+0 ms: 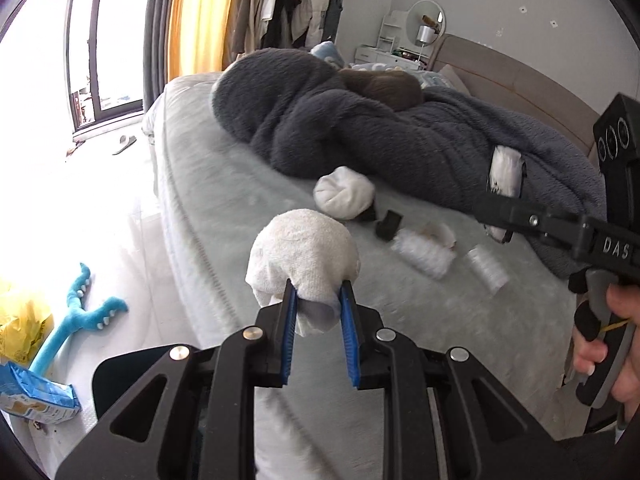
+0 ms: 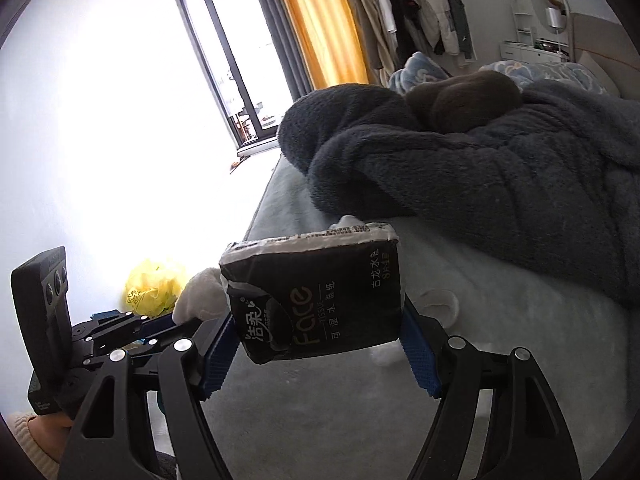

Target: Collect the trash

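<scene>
As I look along the left gripper (image 1: 318, 300), its blue-padded jaws are pinched together on the tail of a crumpled white tissue wad (image 1: 304, 256), a soft, towel-textured ball that bulges out above the fingertips and hangs over the near edge of the bed (image 1: 224, 208). Far left on the floor lie a yellow plastic bag (image 1: 24, 320), a blue plush toy (image 1: 80, 312) and a blue-and-white packet (image 1: 36, 396). Moving right across the pale mattress, a second white wad (image 1: 345, 192) sits against the dark grey fleece blanket (image 1: 360, 128), with a small black object (image 1: 387, 225) just beside it, then blurred clear-and-white wrappers (image 1: 424, 254) and another (image 1: 487, 270) nearby. At the right edge a hand (image 1: 616, 344) grips the handle of the right gripper.

In the right wrist view, the left gripper shows at lower left with the white wad at its tip, the yellow bag behind it on the floor. At centre the right gripper (image 2: 320, 344) has its jaws set wide and clamped on both sides of a black tissue pack (image 2: 320, 300): a soft, dented packet printed "Face" in pale letters, its torn top showing white tissue along a printed seam. It is held clear above the mattress, with the grey blanket heaped to the right.
</scene>
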{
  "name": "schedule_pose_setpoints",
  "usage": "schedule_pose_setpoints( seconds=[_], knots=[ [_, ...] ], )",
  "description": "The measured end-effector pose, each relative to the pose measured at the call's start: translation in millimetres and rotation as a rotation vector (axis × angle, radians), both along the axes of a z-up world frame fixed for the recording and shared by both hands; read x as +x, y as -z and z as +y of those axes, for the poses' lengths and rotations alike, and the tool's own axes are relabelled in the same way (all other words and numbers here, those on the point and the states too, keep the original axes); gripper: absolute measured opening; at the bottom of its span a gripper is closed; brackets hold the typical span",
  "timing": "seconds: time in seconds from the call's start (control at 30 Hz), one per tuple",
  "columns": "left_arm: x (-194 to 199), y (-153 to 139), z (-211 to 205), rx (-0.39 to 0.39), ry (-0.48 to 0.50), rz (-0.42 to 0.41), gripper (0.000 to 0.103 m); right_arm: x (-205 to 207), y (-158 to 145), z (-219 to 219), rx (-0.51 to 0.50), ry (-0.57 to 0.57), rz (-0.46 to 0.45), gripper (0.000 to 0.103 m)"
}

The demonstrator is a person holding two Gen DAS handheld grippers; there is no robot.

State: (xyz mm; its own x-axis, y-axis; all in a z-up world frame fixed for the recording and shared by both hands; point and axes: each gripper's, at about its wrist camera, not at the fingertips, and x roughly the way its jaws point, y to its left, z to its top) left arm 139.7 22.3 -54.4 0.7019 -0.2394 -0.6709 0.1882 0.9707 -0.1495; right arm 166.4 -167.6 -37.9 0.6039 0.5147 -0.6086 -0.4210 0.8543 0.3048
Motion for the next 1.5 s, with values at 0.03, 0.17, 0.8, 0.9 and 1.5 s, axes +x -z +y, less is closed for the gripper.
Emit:
schedule_pose_setpoints(
  seconds=[0.03, 0.17, 0.8, 0.9, 1.5],
  knots=[
    [-0.8, 1.1, 3.7, 0.003, -0.003, 0.002, 0.023, 0.5, -0.1, 3.5, -0.002, -0.005, 0.0, 0.074],
    [-2.2, 8.3, 24.7, -0.01, -0.021, 0.024, 0.023, 3.7, -0.8, 25.4, -0.016, -0.029, 0.003, 0.074],
    [-15.0, 43.7, 113.7, -0.036, -0.133, 0.123, 0.023, 3.8, 7.6, 139.9, -0.072, -0.193, 0.032, 0.074],
    [-17.9, 53.4, 128.3, -0.035, -0.153, 0.152, 0.023, 0.5, 9.5, 158.7, -0.075, -0.217, 0.036, 0.074],
    [-30.7, 113.3, 204.2, -0.094, -0.245, 0.375, 0.023, -5.2, 45.6, 253.0, -0.122, -0.345, 0.11, 0.074]
  ],
)
